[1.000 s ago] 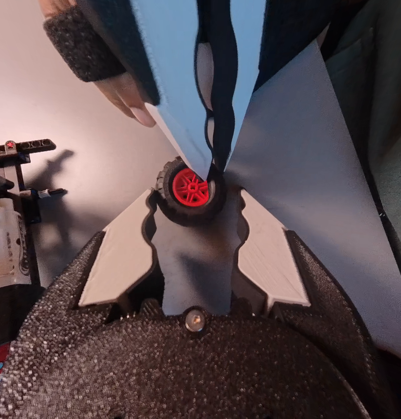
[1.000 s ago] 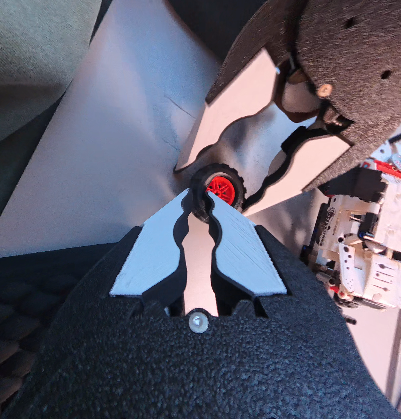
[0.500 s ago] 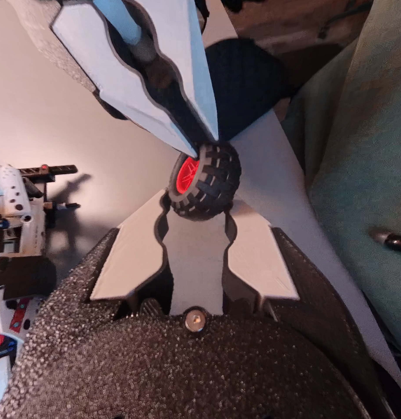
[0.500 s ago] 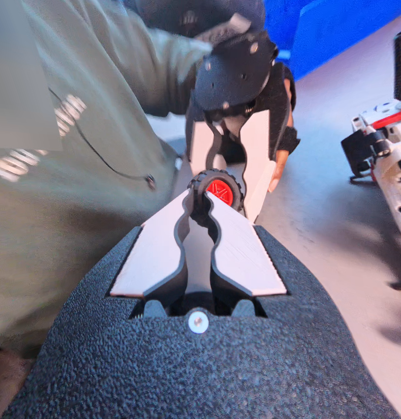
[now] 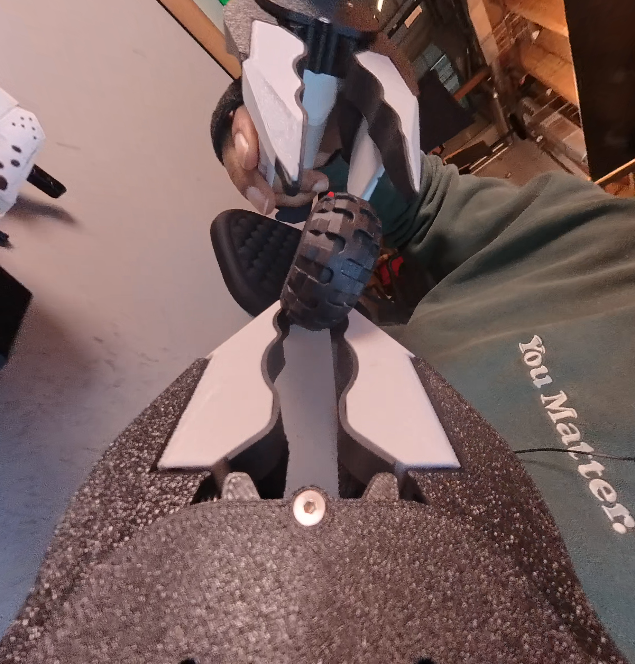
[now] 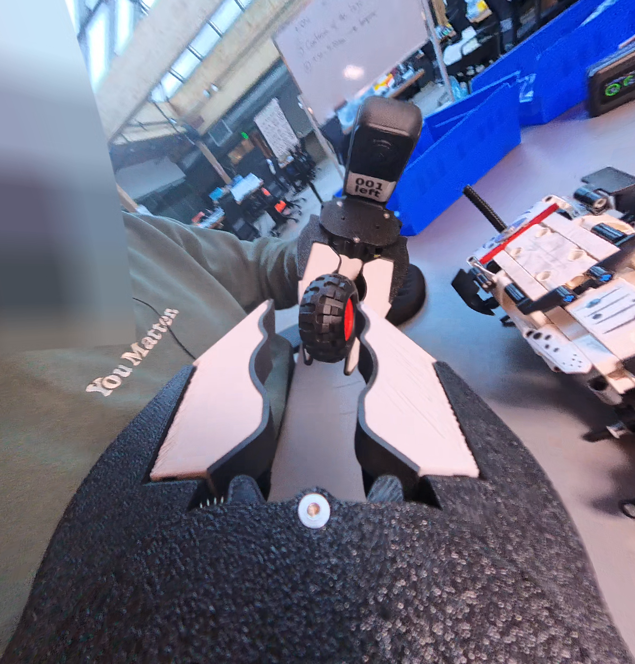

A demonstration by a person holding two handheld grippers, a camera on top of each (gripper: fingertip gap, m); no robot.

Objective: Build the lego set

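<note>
A black lego wheel with a red hub (image 5: 330, 262) is held in the air above the table. My left gripper (image 5: 312, 319) is shut on it, fingertips pressing its two sides. In the right wrist view the wheel (image 6: 323, 319) hangs between the left gripper's fingertips (image 6: 327, 361). My right gripper (image 6: 314, 309) is open, its fingers spread on either side of the wheel without holding it. It also shows open in the left wrist view (image 5: 344, 187). The white and black lego vehicle (image 6: 560, 287) stands on the table to the right, and its edge shows in the left wrist view (image 5: 7, 143).
A person's green sweatshirt (image 5: 524, 323) fills the right of the left wrist view, and a hand (image 5: 244, 154) grips the right tool. A black textured rounded object (image 5: 255, 258) lies on the grey table (image 5: 111, 179). Blue bins (image 6: 470, 143) and a black device (image 6: 618, 86) stand at the back. Spacing between my two grippers at the tips: around 6 centimeters.
The wheel was lifted off the table in the right gripper. The left gripper closed on it and the right gripper opened and let go. Both views tilted upward.
</note>
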